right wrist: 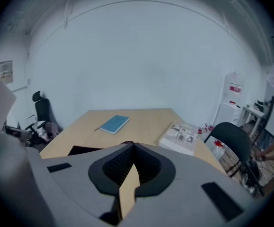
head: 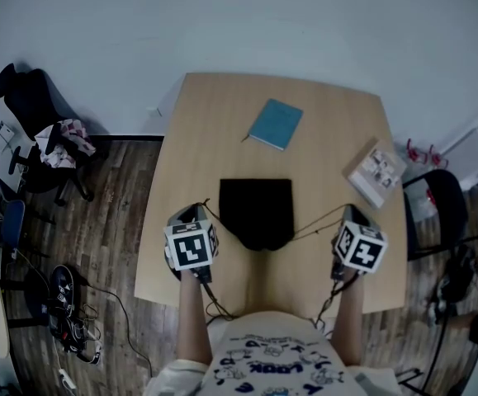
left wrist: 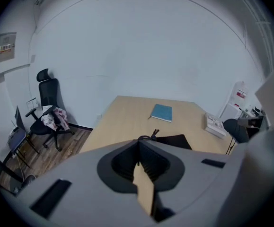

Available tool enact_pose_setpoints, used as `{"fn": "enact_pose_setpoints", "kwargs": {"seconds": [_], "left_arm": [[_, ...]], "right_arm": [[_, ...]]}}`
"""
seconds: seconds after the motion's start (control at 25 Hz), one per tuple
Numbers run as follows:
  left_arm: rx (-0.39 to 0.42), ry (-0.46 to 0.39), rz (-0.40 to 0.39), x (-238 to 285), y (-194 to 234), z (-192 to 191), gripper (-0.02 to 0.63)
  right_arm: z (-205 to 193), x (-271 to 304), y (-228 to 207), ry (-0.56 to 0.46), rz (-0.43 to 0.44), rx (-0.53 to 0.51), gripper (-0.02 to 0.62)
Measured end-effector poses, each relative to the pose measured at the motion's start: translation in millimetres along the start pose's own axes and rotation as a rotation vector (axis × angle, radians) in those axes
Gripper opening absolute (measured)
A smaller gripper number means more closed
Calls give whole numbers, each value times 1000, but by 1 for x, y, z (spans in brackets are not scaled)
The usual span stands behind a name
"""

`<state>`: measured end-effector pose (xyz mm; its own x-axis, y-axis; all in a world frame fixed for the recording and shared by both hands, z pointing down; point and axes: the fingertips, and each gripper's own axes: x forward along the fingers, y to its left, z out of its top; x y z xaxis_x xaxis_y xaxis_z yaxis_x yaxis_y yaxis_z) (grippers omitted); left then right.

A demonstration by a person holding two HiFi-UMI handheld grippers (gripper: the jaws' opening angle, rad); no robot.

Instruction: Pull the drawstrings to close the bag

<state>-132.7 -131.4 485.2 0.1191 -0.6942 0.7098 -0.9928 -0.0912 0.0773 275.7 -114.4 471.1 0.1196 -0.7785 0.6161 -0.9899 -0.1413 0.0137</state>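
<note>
A tan wooden table (head: 222,114) fills the middle of the head view. Its near edge is against my body at the bottom of the frame.

The black bag (head: 257,209) lies flat in the centre, close to that near edge. Its end toward me is narrowed and rounded, so I judge the mouth faces me and is partly gathered.

My left gripper (head: 196,214) sits at the bag's lower left and my right gripper (head: 347,217) at its lower right, well apart from each other. I hold them spread like this so the cords pull outward, away from the bag on both sides. Both claws are pinched fully together, each on a thin cord at its tip.

A blue notebook (head: 276,123) lies above the bag, and a stack of booklets (head: 376,172) sits at the right edge. Both are clear of my pulling lines.

The right drawstring (head: 317,223) runs nearly straight from bag to claw. The left drawstring (left wrist: 148,137) loops just past my left claw's tips.

There is bare table on both sides. The left and right table edges are near each gripper, with open floor beyond them.
</note>
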Motion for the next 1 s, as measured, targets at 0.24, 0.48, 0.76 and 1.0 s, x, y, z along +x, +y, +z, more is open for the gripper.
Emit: {"fn": "enact_pose_setpoints", "kwargs": {"seconds": [0.24, 0.48, 0.76, 1.0], "left_arm": [[130, 69, -235, 4, -71, -22, 8], [275, 190, -362, 5, -107, -55, 143], [327, 314, -454, -11, -105, -62, 149], [345, 330, -511, -17, -105, -65, 150]], "right_arm": [[-32, 4, 76, 143, 302, -90, 3], [-80, 1, 102, 355, 429, -261, 156], [-114, -11, 92, 560, 480, -395, 156], [-93, -12, 101, 426, 513, -290, 156]]}}
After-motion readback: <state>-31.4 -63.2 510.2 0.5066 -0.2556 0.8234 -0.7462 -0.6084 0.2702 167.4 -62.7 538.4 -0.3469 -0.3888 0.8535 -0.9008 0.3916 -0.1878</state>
